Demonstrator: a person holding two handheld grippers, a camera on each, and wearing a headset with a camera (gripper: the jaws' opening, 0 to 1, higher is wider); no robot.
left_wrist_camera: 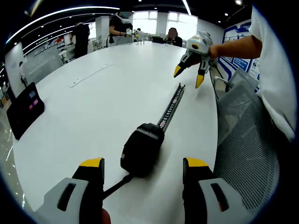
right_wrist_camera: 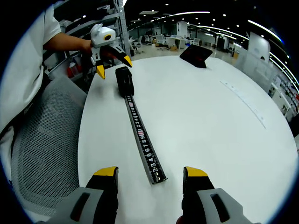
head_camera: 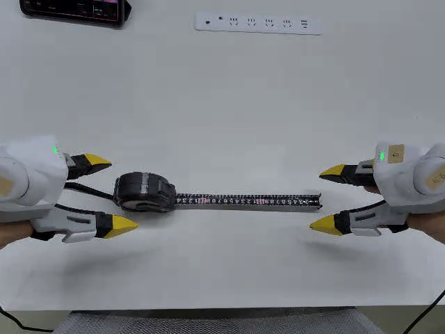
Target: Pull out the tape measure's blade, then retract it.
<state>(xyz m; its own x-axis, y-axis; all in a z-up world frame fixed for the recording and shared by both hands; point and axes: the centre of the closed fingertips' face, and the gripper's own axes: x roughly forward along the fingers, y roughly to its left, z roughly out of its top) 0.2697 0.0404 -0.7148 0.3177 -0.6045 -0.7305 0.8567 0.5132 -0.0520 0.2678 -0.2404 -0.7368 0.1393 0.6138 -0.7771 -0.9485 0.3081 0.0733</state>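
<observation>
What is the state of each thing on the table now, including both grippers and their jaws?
tape measure: lying on the table, not gripped.
blade: pulled out, lying flat on the table.
left gripper: open, jaws on either side of the tape measure, not clamped.
right gripper: open, jaws apart at the blade's free end.
power strip: nothing plugged into its sockets.
tablet: screen appears lit.

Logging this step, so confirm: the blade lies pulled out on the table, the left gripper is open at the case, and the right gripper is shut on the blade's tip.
One error: the right gripper is open, not shut on the tip. The right gripper view shows its fingers spread, the tip lying free between them. The blade, table, case and open left gripper stand as stated.
</observation>
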